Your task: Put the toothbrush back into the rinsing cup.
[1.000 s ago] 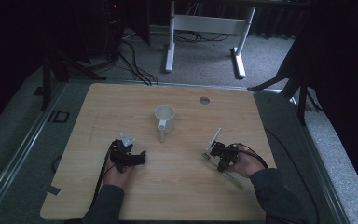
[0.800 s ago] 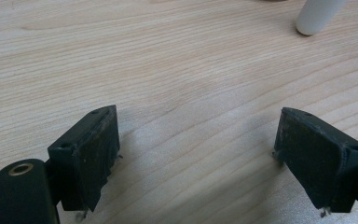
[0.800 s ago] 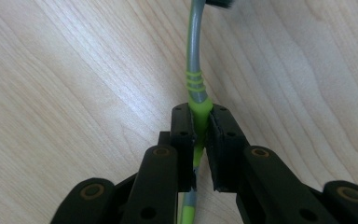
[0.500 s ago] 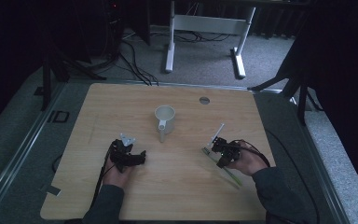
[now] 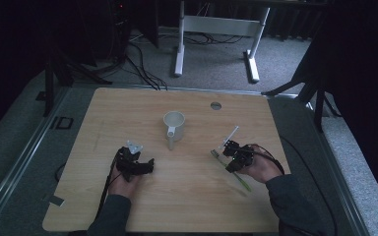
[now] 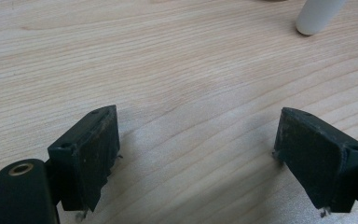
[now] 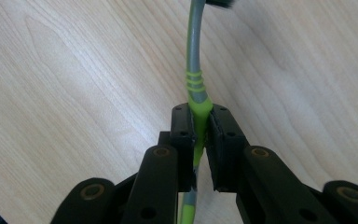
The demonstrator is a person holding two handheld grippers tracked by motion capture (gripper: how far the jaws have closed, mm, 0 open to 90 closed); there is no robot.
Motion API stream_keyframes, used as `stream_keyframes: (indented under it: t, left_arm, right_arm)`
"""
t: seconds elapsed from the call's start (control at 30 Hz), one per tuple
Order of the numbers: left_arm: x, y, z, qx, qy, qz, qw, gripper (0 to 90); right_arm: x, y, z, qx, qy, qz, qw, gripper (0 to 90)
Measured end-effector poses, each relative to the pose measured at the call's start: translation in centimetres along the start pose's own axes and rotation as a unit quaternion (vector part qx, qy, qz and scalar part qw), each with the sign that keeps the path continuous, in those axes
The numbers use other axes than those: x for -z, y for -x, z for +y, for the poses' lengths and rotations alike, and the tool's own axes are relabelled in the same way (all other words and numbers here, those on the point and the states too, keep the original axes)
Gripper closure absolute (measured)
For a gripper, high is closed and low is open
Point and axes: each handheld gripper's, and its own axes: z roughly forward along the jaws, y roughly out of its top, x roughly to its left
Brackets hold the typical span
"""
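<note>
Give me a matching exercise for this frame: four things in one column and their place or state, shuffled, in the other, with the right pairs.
Things:
1. toothbrush
2. mug
3. left gripper
4. right gripper

States:
A. jaws wide apart above bare wood
B. green and grey, clamped between two black jaws
C. white, upright near the middle of the table
D. jaws closed on a thin handle

Pairs: 1-B, 2-C, 3-A, 4-D

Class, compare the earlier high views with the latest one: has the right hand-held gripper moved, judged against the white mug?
Yes. The right hand-held gripper, clamped on the green toothbrush, has lifted slightly with it, while the white mug keeps its place.
</note>
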Motion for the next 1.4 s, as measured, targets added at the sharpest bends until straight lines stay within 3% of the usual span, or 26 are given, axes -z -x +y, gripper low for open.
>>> stream_keyframes:
  t: [0.23, 0.43, 0.97, 1.4]
  left_arm:
    - [0.0, 0.0, 0.0, 0.000, 0.000, 0.000, 1.0000, 14.6]
    - [0.0, 0.0, 0.0, 0.000, 0.000, 0.000, 1.0000, 14.6]
    - [0.0, 0.1, 0.0, 0.001, 0.000, 0.000, 1.0000, 14.6]
    - [0.0, 0.1, 0.0, 0.000, 0.001, 0.000, 1.0000, 14.6]
  right_arm:
    - [0.5, -0.4, 0.5, 0.005, 0.031, -0.006, 0.9995, 81.4]
    - [0.5, -0.3, 0.6, -0.007, 0.061, -0.008, 0.9981, 81.4]
    - [0.4, -0.4, 0.9, -0.013, 0.096, -0.008, 0.9953, 81.4]
    - [0.4, -1.1, 1.9, -0.001, 0.126, 0.002, 0.9920, 81.4]
